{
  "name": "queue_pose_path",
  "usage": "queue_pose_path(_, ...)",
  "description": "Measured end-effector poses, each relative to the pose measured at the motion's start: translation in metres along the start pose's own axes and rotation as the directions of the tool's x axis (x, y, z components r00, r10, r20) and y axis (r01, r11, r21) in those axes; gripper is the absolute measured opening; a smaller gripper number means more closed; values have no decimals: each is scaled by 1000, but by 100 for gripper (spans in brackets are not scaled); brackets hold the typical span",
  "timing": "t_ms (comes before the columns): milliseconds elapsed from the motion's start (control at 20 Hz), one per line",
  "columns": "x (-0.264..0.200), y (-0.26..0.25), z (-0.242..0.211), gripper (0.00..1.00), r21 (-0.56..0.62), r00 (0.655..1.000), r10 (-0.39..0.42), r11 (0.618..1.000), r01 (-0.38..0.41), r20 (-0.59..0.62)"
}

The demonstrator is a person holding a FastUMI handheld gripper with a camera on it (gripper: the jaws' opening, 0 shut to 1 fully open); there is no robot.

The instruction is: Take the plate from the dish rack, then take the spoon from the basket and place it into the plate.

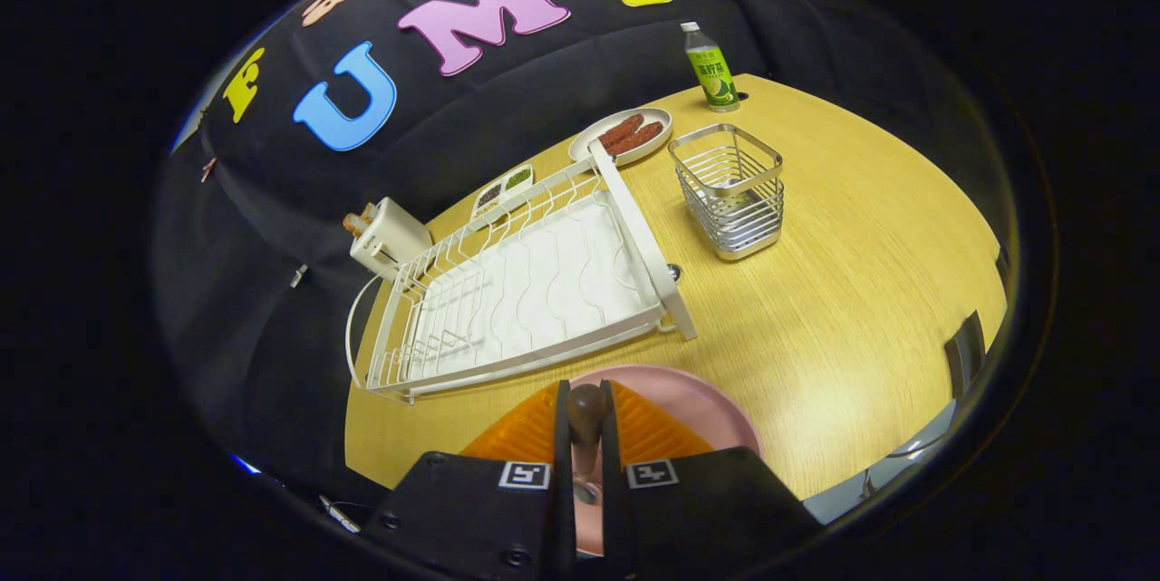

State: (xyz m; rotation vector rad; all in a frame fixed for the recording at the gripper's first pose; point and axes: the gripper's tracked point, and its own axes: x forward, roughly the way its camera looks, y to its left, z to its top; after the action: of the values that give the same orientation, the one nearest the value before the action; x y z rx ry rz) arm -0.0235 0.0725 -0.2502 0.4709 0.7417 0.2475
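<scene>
The pink plate lies flat on the wooden table, just in front of the white dish rack and partly hidden under my fingers. My gripper hovers over the plate, shut on the spoon, whose dark wooden handle end sticks up between the two fingers. A bit of metal from the spoon shows lower down, in the gap between the fingers above the plate. The wire basket stands beyond the plate, to the right of the rack, with nothing visible inside it.
A green drink bottle stands at the table's far edge. An oval dish with sausages and a small divided tray sit behind the rack. A white toaster-like box stands at the rack's far left corner.
</scene>
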Motion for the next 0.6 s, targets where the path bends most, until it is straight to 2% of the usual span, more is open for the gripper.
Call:
queue_pose_path(150, -2, -11, 1, 22, -20, 999, -38, 999, 38, 4)
queue_pose_path(200, -2, -13, 2, 36, -25, 999, -47, 999, 47, 7)
queue_pose_path(500, -32, -22, 16, 99, -69, 994, -85, 994, 90, 69)
queue_pose_path(600, -46, -24, 34, 99, -117, 987, -93, 987, 109, 131)
